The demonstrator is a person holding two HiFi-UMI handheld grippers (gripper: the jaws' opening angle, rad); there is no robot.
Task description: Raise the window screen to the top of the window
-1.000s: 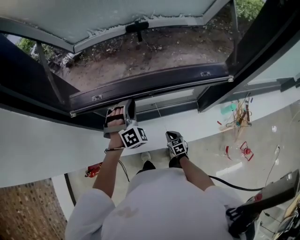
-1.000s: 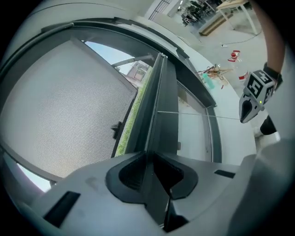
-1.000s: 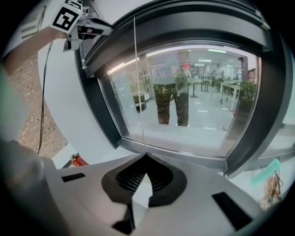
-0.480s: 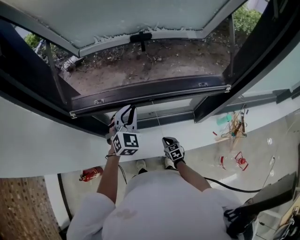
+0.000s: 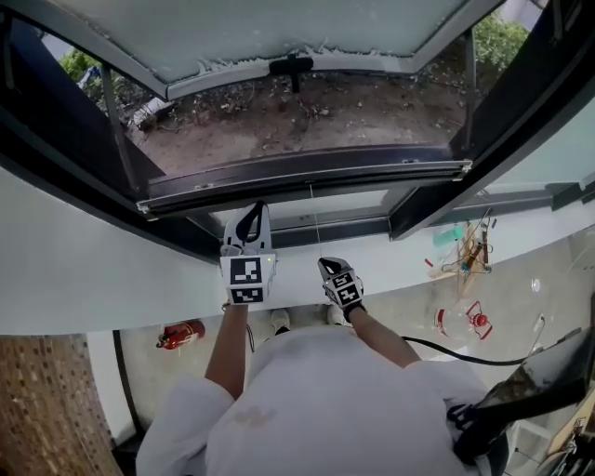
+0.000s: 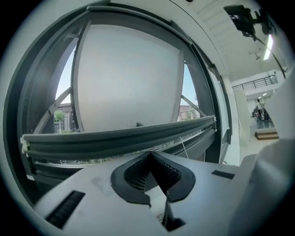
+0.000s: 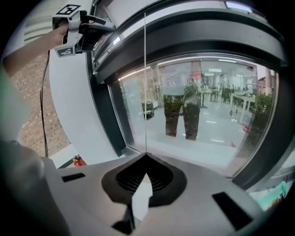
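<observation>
Left gripper (image 5: 247, 223) is up high, just left of centre in the head view, its tips right under the window screen rail (image 5: 307, 177). That dark rail runs straight across the middle of the frame, from the left jamb over to the right one. Looking along the left gripper's own jaws, they're pressed together at the tips with nothing between them, and the rail sweeps across just above them. Whether the tips actually touch the rail, I can't say.

Right gripper (image 5: 327, 265) sits lower, a touch right of centre and near the white sill (image 5: 102, 279). A thin pull cord (image 7: 145, 83) drops straight down from the rail, and in the right gripper view it runs right into the point where my jaws meet. So that gripper is clenched on the cord, and the cord reads as one straight line.

Beyond the rail, the open window sash (image 5: 279, 28) fills the top of the head view, pale and frosted, its dark handle (image 5: 293, 65) at the lower edge. Bare earth and some greenery show through the opening.

Down at the lower left, a red fire extinguisher (image 5: 181, 333) lies on the floor by the wall. The right gripper view catches it too, along with my left gripper up in its top-left corner against the frame.
</observation>
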